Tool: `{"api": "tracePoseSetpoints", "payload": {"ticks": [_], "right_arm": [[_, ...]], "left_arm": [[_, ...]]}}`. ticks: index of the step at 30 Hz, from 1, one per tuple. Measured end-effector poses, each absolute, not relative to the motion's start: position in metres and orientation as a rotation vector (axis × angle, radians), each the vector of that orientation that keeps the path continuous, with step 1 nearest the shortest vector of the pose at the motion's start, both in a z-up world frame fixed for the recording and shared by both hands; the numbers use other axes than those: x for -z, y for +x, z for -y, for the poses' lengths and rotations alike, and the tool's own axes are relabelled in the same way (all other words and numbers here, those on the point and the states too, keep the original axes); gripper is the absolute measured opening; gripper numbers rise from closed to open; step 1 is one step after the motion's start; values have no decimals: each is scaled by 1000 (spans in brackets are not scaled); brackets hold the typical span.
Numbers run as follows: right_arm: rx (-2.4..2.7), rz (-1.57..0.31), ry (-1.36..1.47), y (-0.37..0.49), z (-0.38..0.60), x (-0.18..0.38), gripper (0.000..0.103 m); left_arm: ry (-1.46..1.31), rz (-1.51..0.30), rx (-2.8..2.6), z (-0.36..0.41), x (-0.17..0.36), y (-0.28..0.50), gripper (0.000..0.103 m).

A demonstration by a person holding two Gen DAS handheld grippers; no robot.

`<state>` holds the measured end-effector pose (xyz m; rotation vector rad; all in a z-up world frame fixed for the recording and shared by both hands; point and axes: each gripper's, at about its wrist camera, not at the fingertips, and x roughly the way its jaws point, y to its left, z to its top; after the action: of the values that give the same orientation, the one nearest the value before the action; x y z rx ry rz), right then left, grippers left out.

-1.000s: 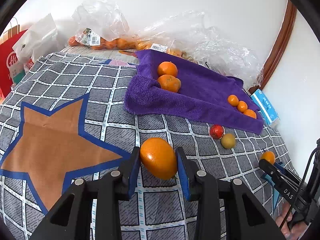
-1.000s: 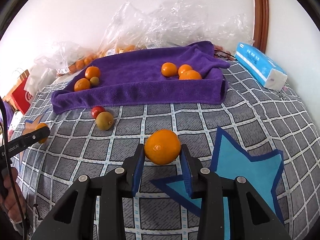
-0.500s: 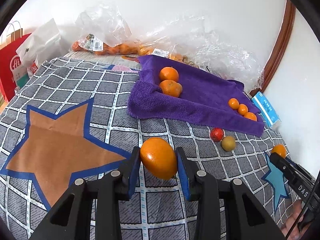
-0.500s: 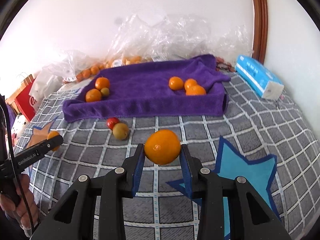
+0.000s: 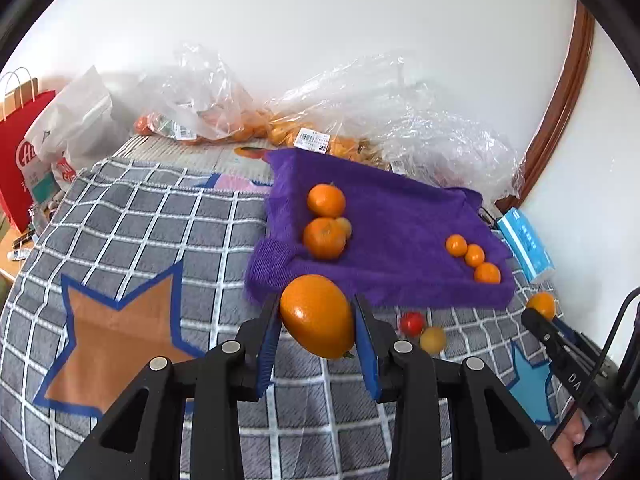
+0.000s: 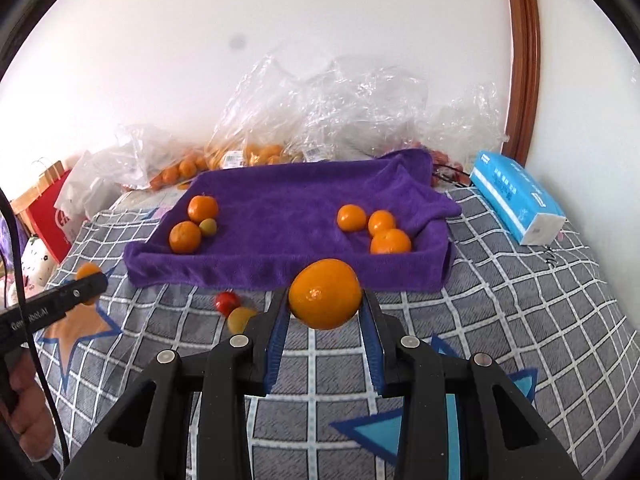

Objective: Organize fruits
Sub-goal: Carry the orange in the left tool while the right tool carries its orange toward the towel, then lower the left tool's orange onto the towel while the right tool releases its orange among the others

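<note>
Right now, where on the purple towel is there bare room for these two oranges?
The towel is bare through its middle, between the left pile and the right trio, and along the back edge. Both front corners are crowded. Off the towel, two small fruits sit by its front edge.

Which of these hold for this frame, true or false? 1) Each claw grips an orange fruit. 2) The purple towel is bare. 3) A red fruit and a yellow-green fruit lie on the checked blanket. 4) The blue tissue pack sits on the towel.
1) True: the left claw holds an oval orange fruit, and the right claw holds a round orange.
2) False: the purple towel carries two clusters of fruit.
3) True: the small red fruit and the yellow-green fruit lie on the grey checked blanket.
4) False: the blue tissue pack lies on the blanket beside it.
</note>
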<state>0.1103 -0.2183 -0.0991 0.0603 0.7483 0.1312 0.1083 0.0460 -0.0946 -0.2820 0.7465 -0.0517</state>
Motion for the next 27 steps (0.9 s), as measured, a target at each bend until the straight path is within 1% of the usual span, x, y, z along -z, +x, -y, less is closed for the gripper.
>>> {"api": "tracePoseSetpoints", "payload": {"ticks": [10, 22, 27], "right_arm": [[-141, -717, 116, 150, 230, 94, 35], [-158, -670, 88, 197, 216, 76, 35], [-179, -657, 101, 213, 215, 78, 35]], "left_arm": [[-274, -689, 57, -31, 69, 151, 33], [-279, -669, 63, -20, 66, 205, 33], [-308, -655, 70, -25, 82, 210, 33]]}}
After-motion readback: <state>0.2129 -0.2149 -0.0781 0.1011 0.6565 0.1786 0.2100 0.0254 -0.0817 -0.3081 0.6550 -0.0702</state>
